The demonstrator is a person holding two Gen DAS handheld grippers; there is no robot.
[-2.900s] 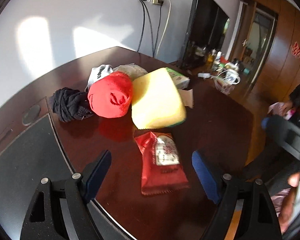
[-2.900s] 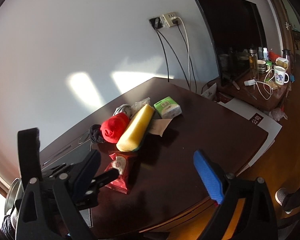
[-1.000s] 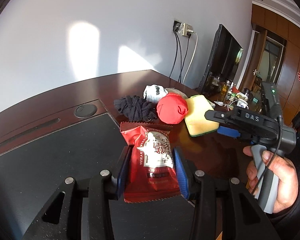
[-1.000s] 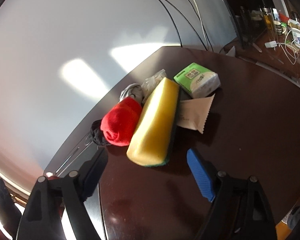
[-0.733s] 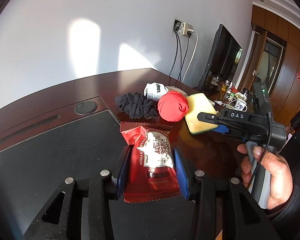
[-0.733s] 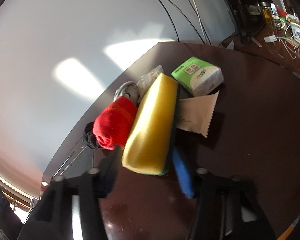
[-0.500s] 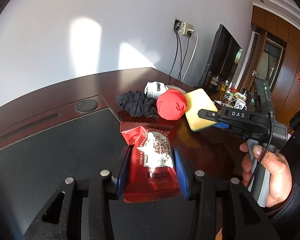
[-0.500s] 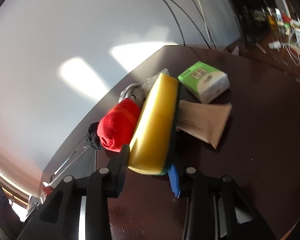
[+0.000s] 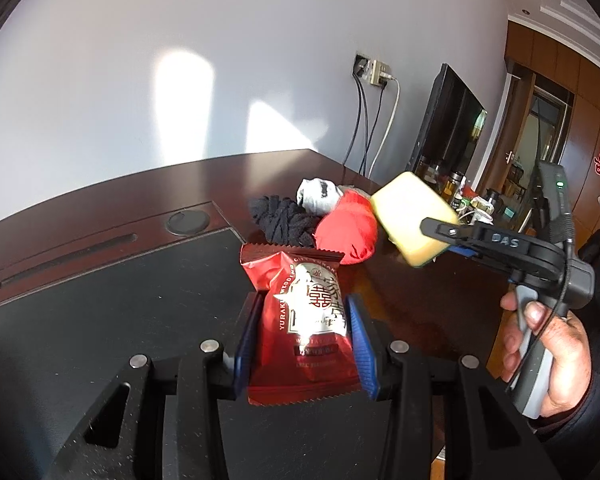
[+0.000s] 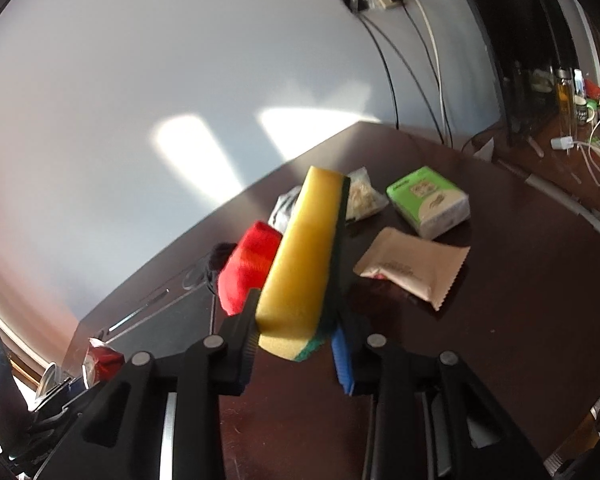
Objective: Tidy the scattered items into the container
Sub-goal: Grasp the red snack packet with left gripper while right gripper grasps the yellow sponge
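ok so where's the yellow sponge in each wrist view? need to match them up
Left wrist view: the yellow sponge sits right of centre, tilted, held at its lower corner by the right gripper.
Right wrist view: the sponge stands on edge at centre, clamped between the fingers, green scouring side to the right.
Shared landmark: the red sock, just left of the sponge in both views.

Dark wooden table (image 10: 520,320); on it: tissue pack (image 10: 430,201); beige sachet (image 10: 414,267); red sock (image 9: 348,234); black sock (image 9: 280,220).
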